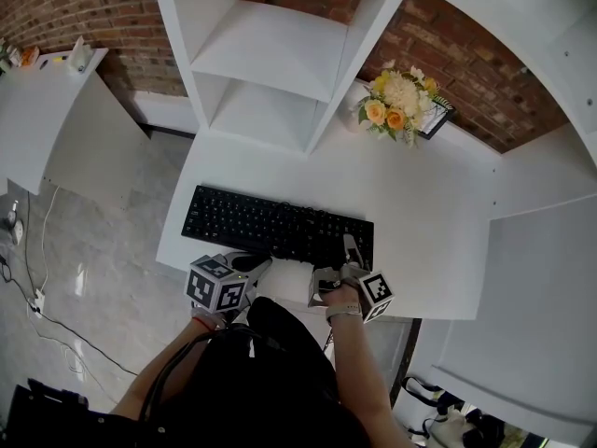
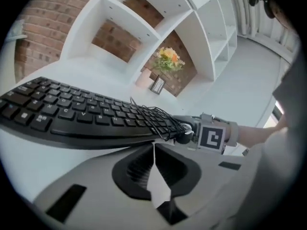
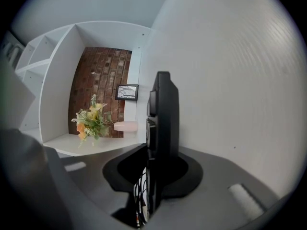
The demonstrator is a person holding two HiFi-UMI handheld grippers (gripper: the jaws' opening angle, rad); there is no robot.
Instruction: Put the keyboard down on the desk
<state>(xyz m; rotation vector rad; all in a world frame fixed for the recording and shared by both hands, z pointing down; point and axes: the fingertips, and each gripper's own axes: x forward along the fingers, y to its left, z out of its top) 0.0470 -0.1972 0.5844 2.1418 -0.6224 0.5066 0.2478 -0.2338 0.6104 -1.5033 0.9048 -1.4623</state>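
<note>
**Desk station: black keyboard, two hand-held grippers**

1. Keyboard (image 1: 278, 225). Black, full-width, keys facing up. It lies lengthwise across the near part of the white desk (image 1: 438, 222), in front of the open shelf unit (image 1: 270, 54) and parallel to the desk's front edge. Its left end sits close to the desk's left edge. Whether the right end rests fully on the surface cannot be told.

2. Cable (image 2: 158, 119). Thin and black, bunched in loose loops on top of the keys at the keyboard's right end.

3. Right gripper (image 1: 347, 255). It is at the keyboard's right near corner. In the right gripper view the keyboard (image 3: 163, 123) stands edge-on between the two jaws, which are clamped on it, and strands of cable run down into the gap. Its marker cube faces the person.

4. Left gripper (image 1: 250, 267). It is just in front of the keyboard's near edge, left of centre, and apart from it. The left gripper view shows the jaws pressed together along a single seam with nothing between them (the keyboard (image 2: 72, 114) lies beyond the tips).

5. Background items. Yellow and cream flowers (image 1: 396, 101) stand at the desk's far side, with a small picture frame (image 1: 437, 118) just beside them. A brick wall (image 1: 84, 17) runs behind.
</note>
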